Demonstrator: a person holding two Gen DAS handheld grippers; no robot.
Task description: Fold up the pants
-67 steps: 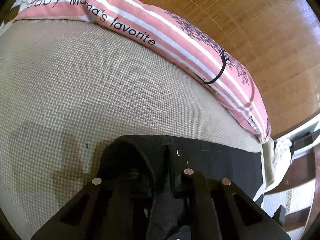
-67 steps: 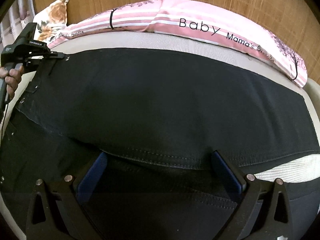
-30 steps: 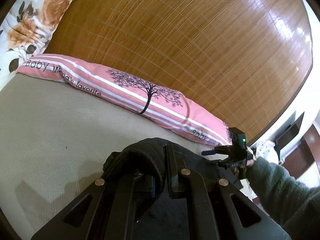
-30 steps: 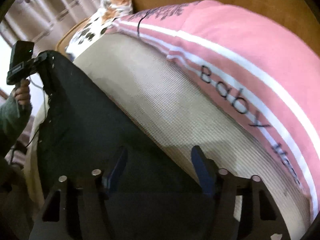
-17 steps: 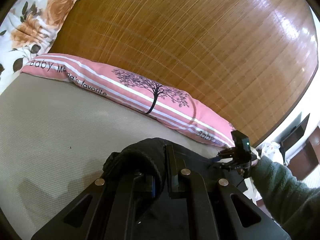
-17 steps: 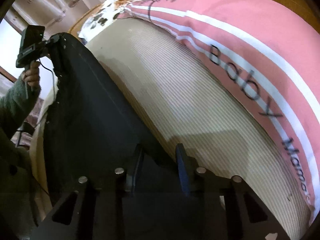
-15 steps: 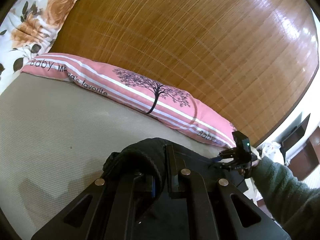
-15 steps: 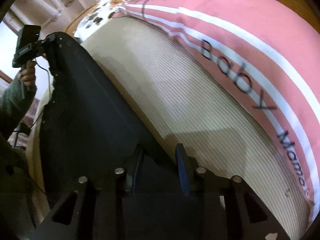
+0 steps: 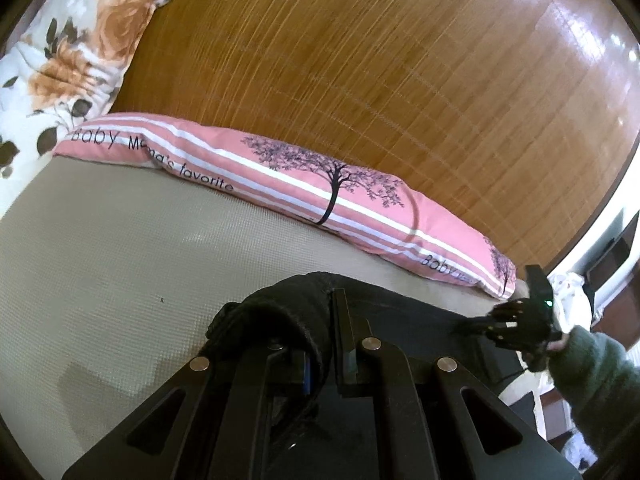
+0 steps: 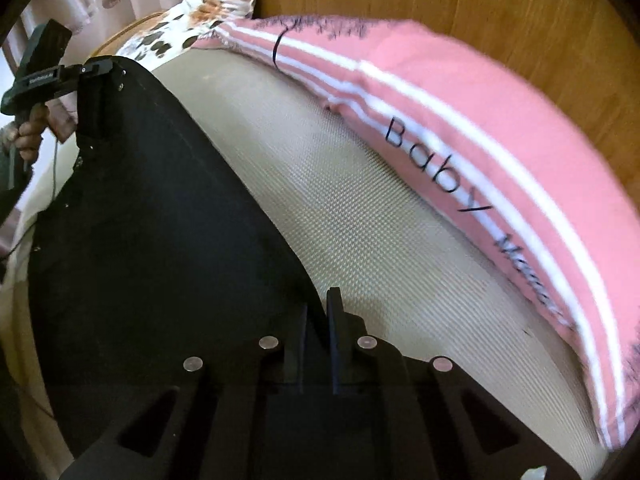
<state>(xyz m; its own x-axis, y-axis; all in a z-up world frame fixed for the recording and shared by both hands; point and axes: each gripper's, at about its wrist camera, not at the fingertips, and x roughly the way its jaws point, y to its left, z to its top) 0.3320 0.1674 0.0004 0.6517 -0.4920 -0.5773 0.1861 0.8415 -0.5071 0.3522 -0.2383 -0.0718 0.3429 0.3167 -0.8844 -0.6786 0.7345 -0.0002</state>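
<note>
The black pants point(image 10: 152, 216) hang stretched between my two grippers above the beige bed mat point(image 10: 360, 216). My left gripper point(image 9: 320, 320) is shut on a bunched corner of the pants point(image 9: 280, 300); it also shows at the upper left of the right wrist view point(image 10: 96, 68), holding the far corner. My right gripper point(image 10: 318, 312) is shut on the near edge of the pants; it shows at the right of the left wrist view point(image 9: 480, 324), holding the other end of the black cloth.
A long pink striped pillow point(image 9: 304, 184) lies along the wooden headboard point(image 9: 360, 60). A floral pillow point(image 9: 60, 64) sits at the left corner. The beige mat point(image 9: 100, 260) stretches out below the pants. Furniture stands past the bed's right edge point(image 9: 612, 264).
My right gripper has closed from open to shut on the pants' edge. Both grippers have lifted the pants off the mat, where they lay flat two seconds ago.
</note>
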